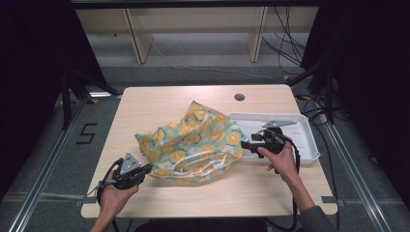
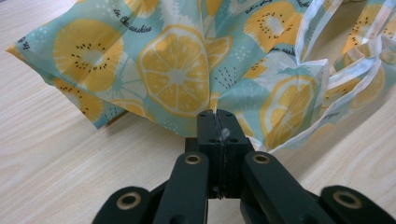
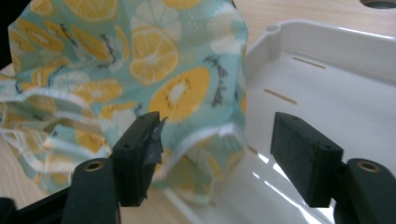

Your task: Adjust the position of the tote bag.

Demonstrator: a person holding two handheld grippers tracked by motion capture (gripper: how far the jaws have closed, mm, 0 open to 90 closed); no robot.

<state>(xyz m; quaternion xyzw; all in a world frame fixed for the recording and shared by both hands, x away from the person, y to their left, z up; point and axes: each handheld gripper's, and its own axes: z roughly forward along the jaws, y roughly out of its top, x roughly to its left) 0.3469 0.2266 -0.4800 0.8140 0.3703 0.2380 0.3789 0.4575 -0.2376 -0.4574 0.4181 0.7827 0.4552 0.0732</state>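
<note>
- Nearest to me, the left gripper sat at the near-left part of the wooden table, held in the person's left hand, with its two black jaws pressed together.
- Between those jaws, a thin fold of the fruit-print bag was pinched at the bag's near edge; in the left gripper view the cloth fanned out just beyond the fingertips.
- That bag, teal with orange and yellow citrus slices, lay crumpled across the middle of the table, its right end reaching the white tray.
- White-trimmed handles trailed off the bag's side, loose on the wood.
- On the right, the right gripper pointed left at the bag from over the tray's near-left corner, gripped by the right hand.
- Its jaws stood apart, with the bag's hemmed edge hanging just in front of the gap, closer to the left-hand finger; neither pad pressed on the cloth.
- Behind that gap, the tray's pale floor lay bare beside the bag.
</note>
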